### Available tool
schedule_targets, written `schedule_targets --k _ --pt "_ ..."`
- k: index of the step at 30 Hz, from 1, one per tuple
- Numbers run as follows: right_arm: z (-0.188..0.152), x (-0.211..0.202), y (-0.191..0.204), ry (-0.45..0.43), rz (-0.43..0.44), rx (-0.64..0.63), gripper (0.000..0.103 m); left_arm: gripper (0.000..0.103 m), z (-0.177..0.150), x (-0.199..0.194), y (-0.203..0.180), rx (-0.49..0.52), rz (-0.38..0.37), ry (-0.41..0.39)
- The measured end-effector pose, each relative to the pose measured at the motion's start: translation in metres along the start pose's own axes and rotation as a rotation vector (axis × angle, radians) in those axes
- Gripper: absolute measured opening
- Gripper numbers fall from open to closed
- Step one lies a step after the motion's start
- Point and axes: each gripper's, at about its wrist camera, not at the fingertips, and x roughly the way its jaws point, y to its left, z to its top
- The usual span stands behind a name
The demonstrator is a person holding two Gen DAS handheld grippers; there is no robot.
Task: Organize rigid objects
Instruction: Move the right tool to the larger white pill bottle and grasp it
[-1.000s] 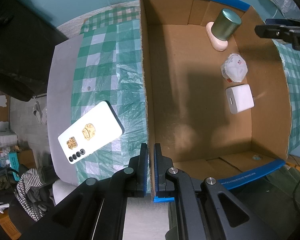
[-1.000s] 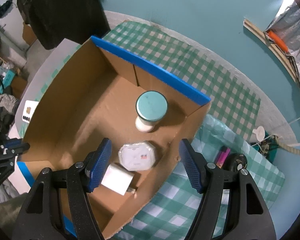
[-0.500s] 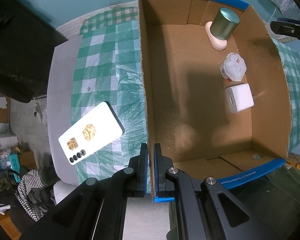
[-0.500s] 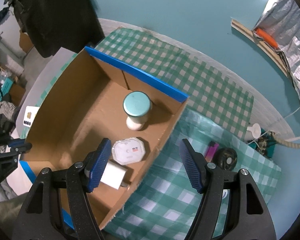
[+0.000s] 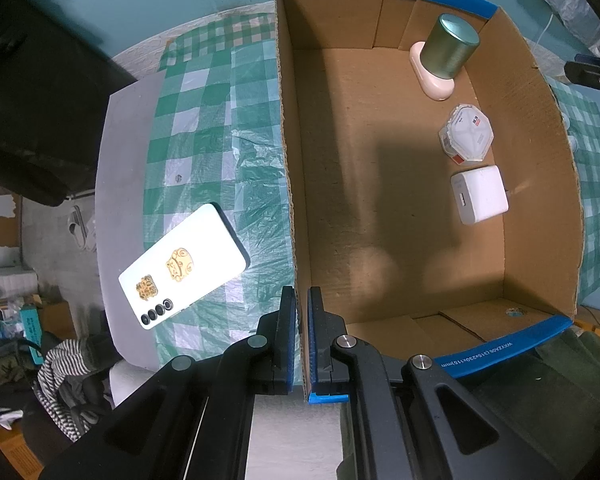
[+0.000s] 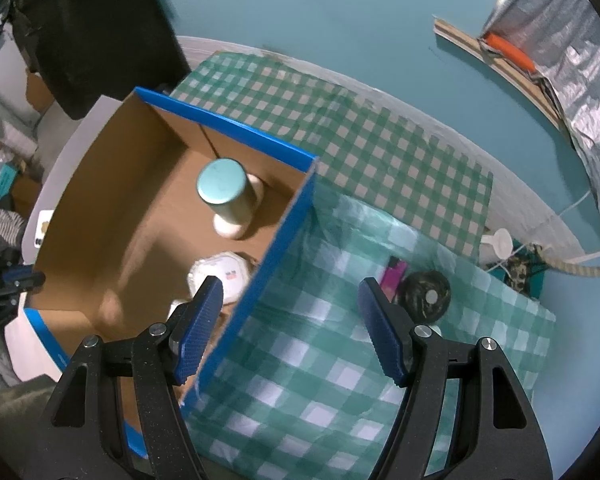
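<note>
A cardboard box [image 5: 380,184] with blue-taped rims stands on the checked cloth. Inside it are a green-capped cylinder [image 5: 452,46], an octagonal white packet [image 5: 466,134] and a white charger [image 5: 480,194]. My left gripper [image 5: 301,312] is shut on the box's left wall [image 5: 290,160] near its front corner. A white phone [image 5: 182,266] lies face down left of the box. My right gripper [image 6: 292,320] is open and empty, straddling the box's right wall [image 6: 276,252]. A pink lighter [image 6: 394,276] and a dark round disc [image 6: 426,294] lie on the cloth to the right.
The green checked cloth [image 6: 340,160] covers the table; a grey table edge [image 5: 116,184] shows at the left. A white funnel [image 6: 500,242] and a rope [image 6: 576,268] lie at the far right. A teal wall is behind. Clutter lies on the floor at the left.
My right gripper has moved right, from over the box interior to over its right wall, bringing the lighter and disc into view. The left gripper still clamps the box wall.
</note>
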Motion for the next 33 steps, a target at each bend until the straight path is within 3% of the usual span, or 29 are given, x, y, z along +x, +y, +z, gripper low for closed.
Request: schedule_targets --k 7,21,33 --pt "-0.014 0.007 -0.023 0.025 -0.022 0.020 0.071 0.005 0.000 -0.001 0.000 -0.005 0.001 -0.001" --pt "-0.052 0.046 -0.104 0.116 -0.051 0.107 0.071 0.005 -0.001 0.000 0.000 -0.018 0.006 0.001" --pt "-0.073 0.088 -0.122 0.182 -0.056 0.096 0.071 0.005 -0.001 0.001 -0.001 -0.045 0.019 0.005"
